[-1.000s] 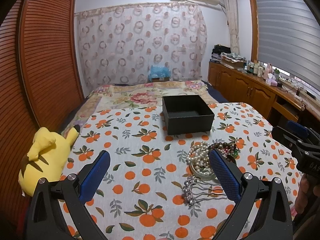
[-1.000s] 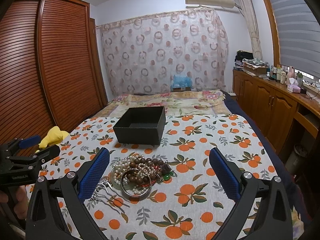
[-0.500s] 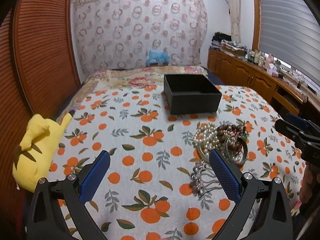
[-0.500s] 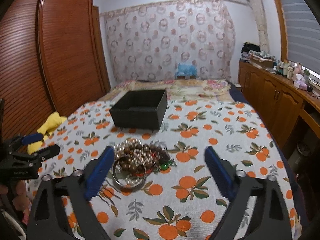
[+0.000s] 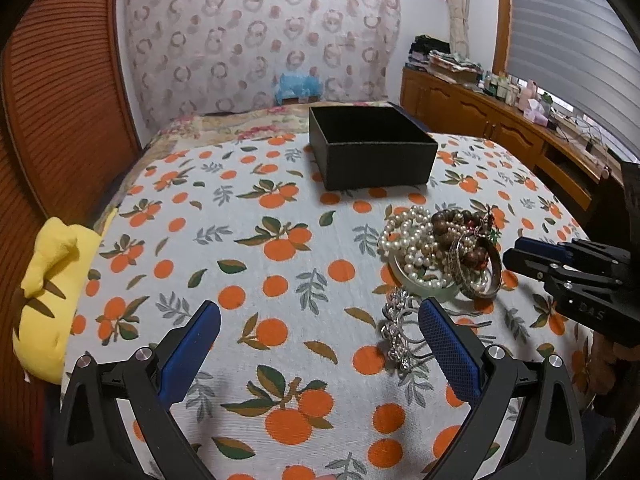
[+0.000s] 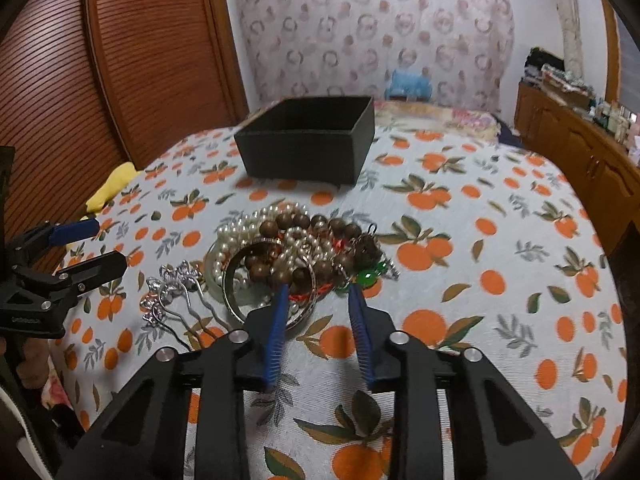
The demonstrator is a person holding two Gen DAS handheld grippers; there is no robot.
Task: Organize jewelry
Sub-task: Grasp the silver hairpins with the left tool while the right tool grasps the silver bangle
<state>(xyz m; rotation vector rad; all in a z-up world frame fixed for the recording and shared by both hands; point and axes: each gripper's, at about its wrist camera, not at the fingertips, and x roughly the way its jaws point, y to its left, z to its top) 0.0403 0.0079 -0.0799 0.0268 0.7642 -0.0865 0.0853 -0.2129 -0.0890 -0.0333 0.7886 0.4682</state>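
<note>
Now the right gripper (image 6: 316, 292) has narrowed its half-open jaws over the jewelry pile (image 6: 296, 252) just ahead, starting a pick, while the left gripper (image 5: 320, 336) stays wide open.

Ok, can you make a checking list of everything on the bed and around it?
Surface: bedspread printed with oranges, flat.
Job's things: black box open, inside hidden; jewelry pile of pearls, wooden beads, bangles; silver hair comb beside the pile.
Clutter: yellow plush toy at the bed's edge.
Grippers: left gripper open wide; right gripper fingers narrowed at the pile, holding nothing.
Cables: nothing seen.
Surroundings: wooden wardrobe, curtain, cluttered cabinet.
</note>
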